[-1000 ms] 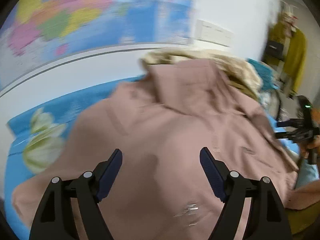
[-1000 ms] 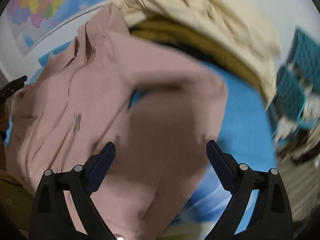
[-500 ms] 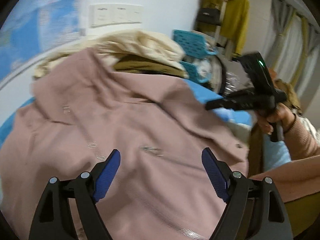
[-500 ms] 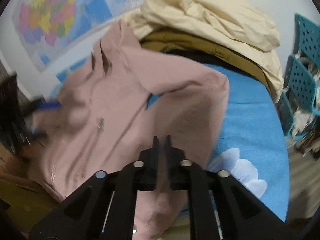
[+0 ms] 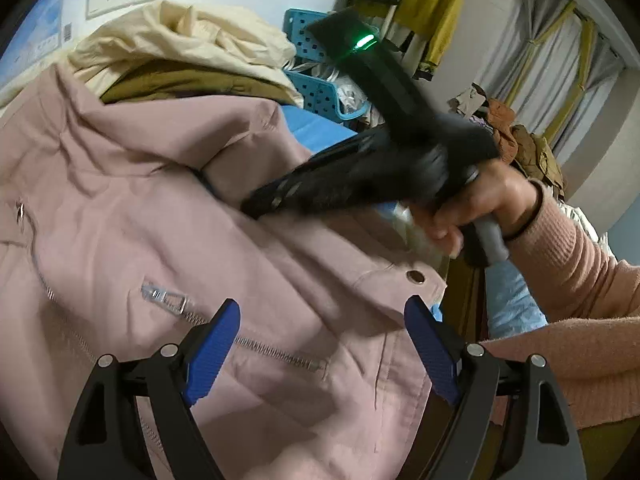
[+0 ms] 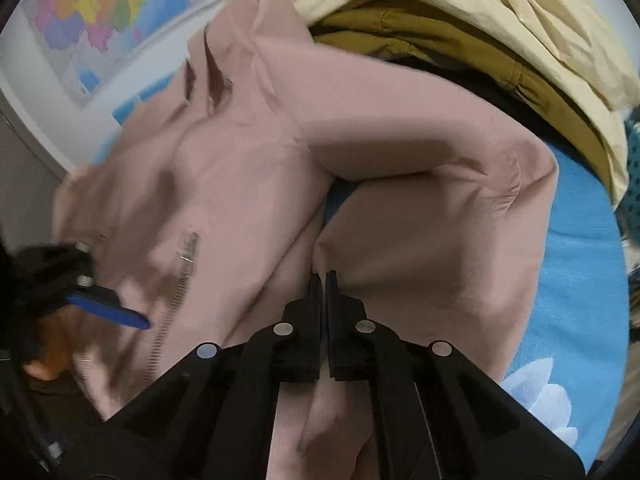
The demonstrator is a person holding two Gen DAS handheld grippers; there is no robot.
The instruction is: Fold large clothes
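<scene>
1. I see a big pink jacket lying spread out on a blue blanket with white flowers on it.
2. My right hand-held gripper is shut tight on the pink jacket. It pinches a fold of the cloth where the bent sleeve meets the body of the jacket.
3. My left hand-held gripper is wide open. It hangs over the front of the pink jacket, near its bottom edge, and nothing is pinched between its blue pads.
4. The jacket's zipper runs across the cloth right between the two blue pads.
5. A round metal snap sits near the corner of the pink jacket, just beside the right pad.
6. In the left view, a hand in a pink knit sleeve holds the right gripper over the far side of the jacket. A green light glows on top of it. That part looks blurry.
7. Behind the pink jacket lies a pile of other clothes: a cream one on top and an olive one under it.
8. Teal plastic baskets stand past the pile, further from the jacket.
9. A map with many colors hangs on the wall behind the jacket's collar.
</scene>
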